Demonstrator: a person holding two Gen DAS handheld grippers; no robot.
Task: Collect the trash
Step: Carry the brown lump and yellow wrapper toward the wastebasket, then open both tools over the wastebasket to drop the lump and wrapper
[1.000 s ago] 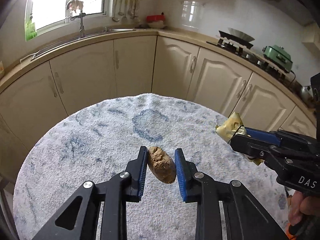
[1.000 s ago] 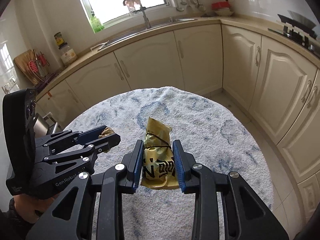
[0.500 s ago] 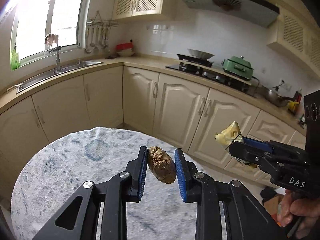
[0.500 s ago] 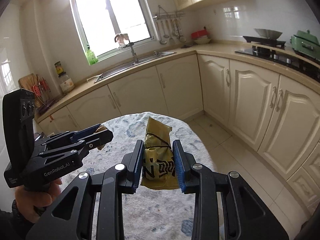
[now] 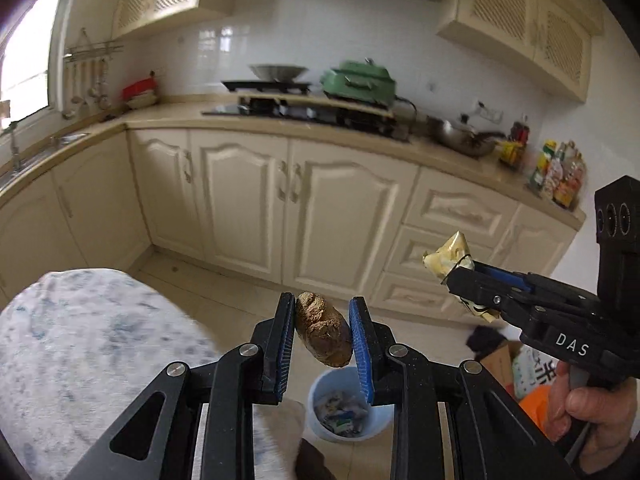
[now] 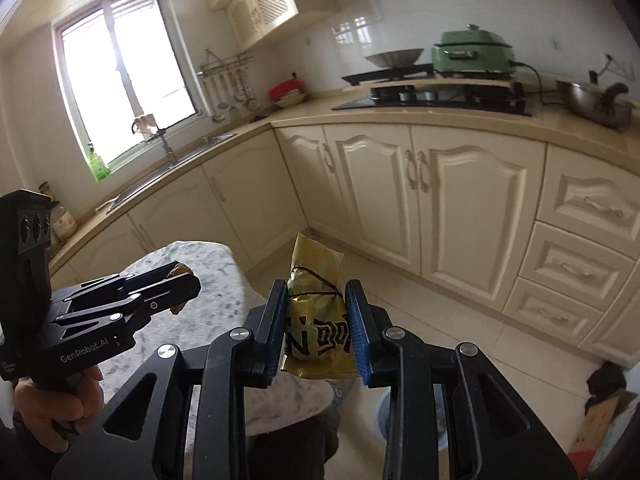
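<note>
Gripping a yellow wrapper (image 6: 318, 332) (bold black lettering), right gripper (image 6: 318, 334) reads "DAS".

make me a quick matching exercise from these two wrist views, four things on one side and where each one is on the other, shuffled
Things:
1. brown lump
2. yellow wrapper
3. blue bin
4. green cooker

Places:
A. on the floor, with scraps inside
B. pinched in the left tongs
C. on the counter by the stove
D. pinched in the right tongs

Pairs: 1-B, 2-D, 3-A, 4-C
</note>
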